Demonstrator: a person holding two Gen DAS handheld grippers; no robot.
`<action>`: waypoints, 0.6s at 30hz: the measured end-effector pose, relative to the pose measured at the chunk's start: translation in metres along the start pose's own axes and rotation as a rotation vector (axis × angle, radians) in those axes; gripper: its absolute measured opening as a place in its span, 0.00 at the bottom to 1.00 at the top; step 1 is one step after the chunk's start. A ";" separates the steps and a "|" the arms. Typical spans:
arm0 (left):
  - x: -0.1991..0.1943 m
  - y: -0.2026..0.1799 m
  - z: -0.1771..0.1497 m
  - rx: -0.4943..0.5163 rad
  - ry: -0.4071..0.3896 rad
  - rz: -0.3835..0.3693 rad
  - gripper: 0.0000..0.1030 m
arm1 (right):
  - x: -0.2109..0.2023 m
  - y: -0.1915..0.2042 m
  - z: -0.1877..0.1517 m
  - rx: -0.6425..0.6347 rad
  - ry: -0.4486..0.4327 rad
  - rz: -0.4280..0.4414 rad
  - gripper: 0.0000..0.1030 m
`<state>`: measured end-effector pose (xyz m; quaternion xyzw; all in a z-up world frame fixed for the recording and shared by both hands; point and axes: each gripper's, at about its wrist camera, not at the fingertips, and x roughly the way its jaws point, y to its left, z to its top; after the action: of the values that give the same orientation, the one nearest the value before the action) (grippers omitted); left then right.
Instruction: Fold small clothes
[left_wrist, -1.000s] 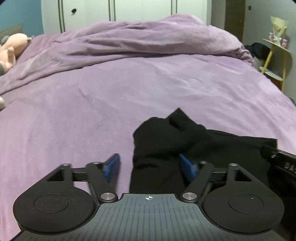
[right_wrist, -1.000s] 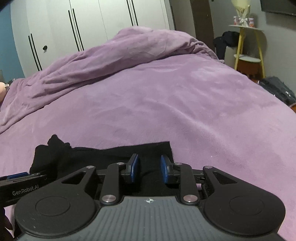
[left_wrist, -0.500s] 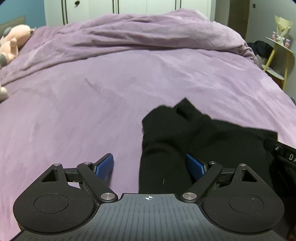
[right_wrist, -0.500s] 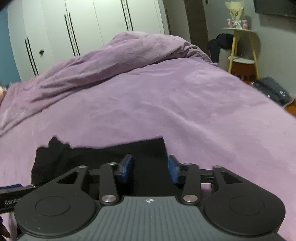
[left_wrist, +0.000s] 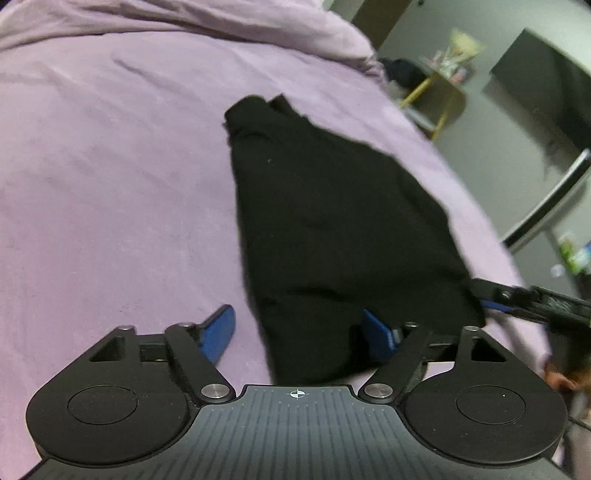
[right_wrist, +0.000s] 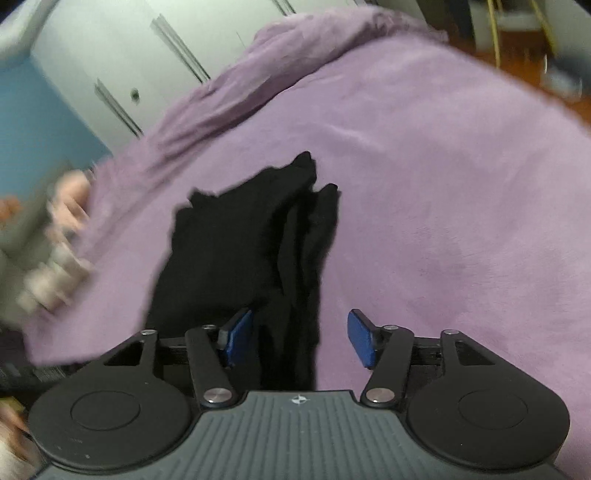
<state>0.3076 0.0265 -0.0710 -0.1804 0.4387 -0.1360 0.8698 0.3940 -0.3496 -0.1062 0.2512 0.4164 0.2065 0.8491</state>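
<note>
Garment: we see a small black garment lying on the purple bed cover, loosely gathered, with a bunched, pointed end at the far side. In the right wrist view the same black garment shows several soft lengthwise folds along its right edge.

Left claw: our left claw is spread wide — the near end of the garment lies between its blue pads, and we cannot see either pad pressing the cloth. The left pad sits over bare bed cover, apart from the cloth edge; the right pad is partly hidden by the black fabric.

Right claw: our right claw is also spread, straddling the near, narrow end of the garment. Its left pad is against or just over the cloth, though we cannot tell if it touches; the right pad stands apart over bare cover.

Other claw in view: from the left wrist camera we see part of the right gripper's dark body at the garment's right corner, close to the cloth.

Surroundings: a rumpled purple duvet is heaped at the far side of the bed, white wardrobe doors behind it, and a yellow-legged side table beside the bed. Both views are motion-blurred.
</note>
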 end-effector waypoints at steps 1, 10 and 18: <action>-0.002 0.006 0.005 -0.043 -0.013 -0.001 0.77 | 0.006 -0.010 0.005 0.073 0.011 0.035 0.56; 0.060 0.028 0.055 -0.291 0.069 -0.049 0.75 | 0.073 -0.024 0.035 0.294 0.076 0.182 0.36; 0.077 0.017 0.066 -0.294 0.085 -0.015 0.40 | 0.093 -0.007 0.043 0.283 0.054 0.144 0.23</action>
<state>0.4072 0.0247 -0.0966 -0.3030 0.4888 -0.0843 0.8137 0.4826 -0.3135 -0.1438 0.3919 0.4451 0.2126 0.7766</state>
